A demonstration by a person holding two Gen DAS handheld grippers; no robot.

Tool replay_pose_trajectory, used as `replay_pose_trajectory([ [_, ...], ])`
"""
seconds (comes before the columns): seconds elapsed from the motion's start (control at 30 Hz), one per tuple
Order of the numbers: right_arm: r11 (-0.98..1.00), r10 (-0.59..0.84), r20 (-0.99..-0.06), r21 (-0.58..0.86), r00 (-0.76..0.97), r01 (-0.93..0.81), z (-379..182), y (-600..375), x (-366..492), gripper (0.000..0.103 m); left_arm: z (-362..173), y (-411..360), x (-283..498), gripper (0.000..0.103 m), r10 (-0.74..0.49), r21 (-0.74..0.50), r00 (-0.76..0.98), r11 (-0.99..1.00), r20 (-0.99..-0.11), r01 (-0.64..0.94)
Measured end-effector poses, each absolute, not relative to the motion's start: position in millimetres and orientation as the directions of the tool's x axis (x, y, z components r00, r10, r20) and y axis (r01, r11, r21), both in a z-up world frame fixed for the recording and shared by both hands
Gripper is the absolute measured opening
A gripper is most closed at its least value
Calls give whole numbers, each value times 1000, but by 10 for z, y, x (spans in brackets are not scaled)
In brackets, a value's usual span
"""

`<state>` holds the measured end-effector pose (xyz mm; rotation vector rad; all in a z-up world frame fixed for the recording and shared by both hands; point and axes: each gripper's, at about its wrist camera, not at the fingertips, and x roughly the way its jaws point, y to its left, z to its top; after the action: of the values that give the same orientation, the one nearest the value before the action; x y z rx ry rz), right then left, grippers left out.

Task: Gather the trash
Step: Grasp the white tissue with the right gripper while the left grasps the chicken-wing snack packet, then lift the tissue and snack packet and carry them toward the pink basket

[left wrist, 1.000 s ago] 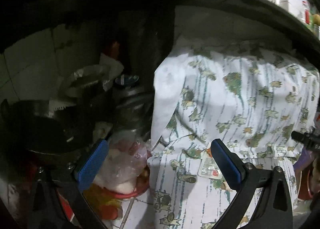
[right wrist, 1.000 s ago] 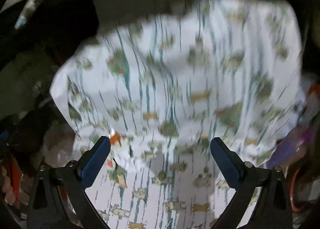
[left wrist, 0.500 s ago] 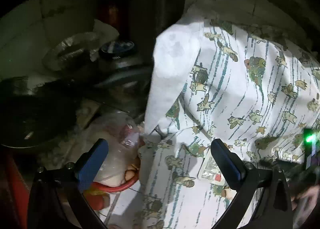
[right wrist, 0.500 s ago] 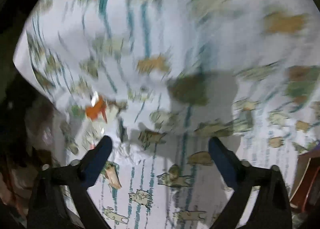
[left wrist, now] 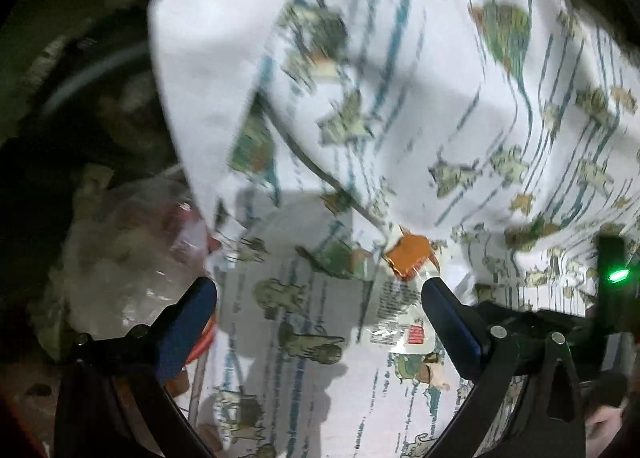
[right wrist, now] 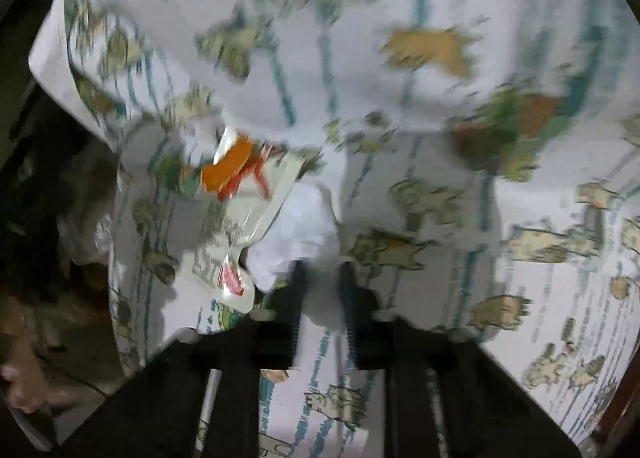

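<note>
crumpled, the white wrapper [right wrist: 236, 218] – orange-and-red print; right gripper [right wrist: 320, 278] pinches printed cloth [right wrist: 440, 218], left gripper [left wrist: 320, 298] spread.

Dim nook, printed cloth [left wrist: 420, 130] draped

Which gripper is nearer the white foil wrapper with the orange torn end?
Left. The left gripper is open with the wrapper beside its right finger; the right gripper is shut on a white wad just right of it.

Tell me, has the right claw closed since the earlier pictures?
Yes. The right claw was wide open before; now its fingers have come together, pinching a white fold of the printed cloth, just right of the torn wrapper.
</note>
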<state>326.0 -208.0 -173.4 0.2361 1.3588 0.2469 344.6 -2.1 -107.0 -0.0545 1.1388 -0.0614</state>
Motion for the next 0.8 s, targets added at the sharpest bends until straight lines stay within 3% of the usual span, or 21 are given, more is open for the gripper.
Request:
replay_pose_trajectory([
  [0.2, 960, 263, -921, 280, 288, 16, -1404, -2544, 3208, 4, -1415, -438, 3617, 103, -187, -142, 291, 975, -938, 168],
  [0.33, 951, 273, -900, 307, 341, 47, -1223, -2903, 3216, 4, -1684, -774, 3637, 103, -111, -43, 237, 960, -965, 275],
  [0.53, 936, 298, -886, 344, 355, 71, -1183, -3089, 3187, 4, -2007, -979, 3711, 102, -41, 20, 195, 954, -980, 301],
  [0.57, 935, 303, -890, 347, 342, 75, -1207, -3063, 3255, 4, -2030, -980, 3717, 98, -32, 29, 197, 955, -980, 295],
  [0.67, 942, 294, -897, 330, 331, 58, -1224, -2989, 3275, 4, -1911, -984, 3708, 67, -44, 29, 239, 955, -970, 295],
  [0.8, 950, 283, -891, 311, 354, 24, -1159, -2904, 3225, 4, -1672, -941, 3638, 66, -151, -82, 201, 946, -968, 313],
])
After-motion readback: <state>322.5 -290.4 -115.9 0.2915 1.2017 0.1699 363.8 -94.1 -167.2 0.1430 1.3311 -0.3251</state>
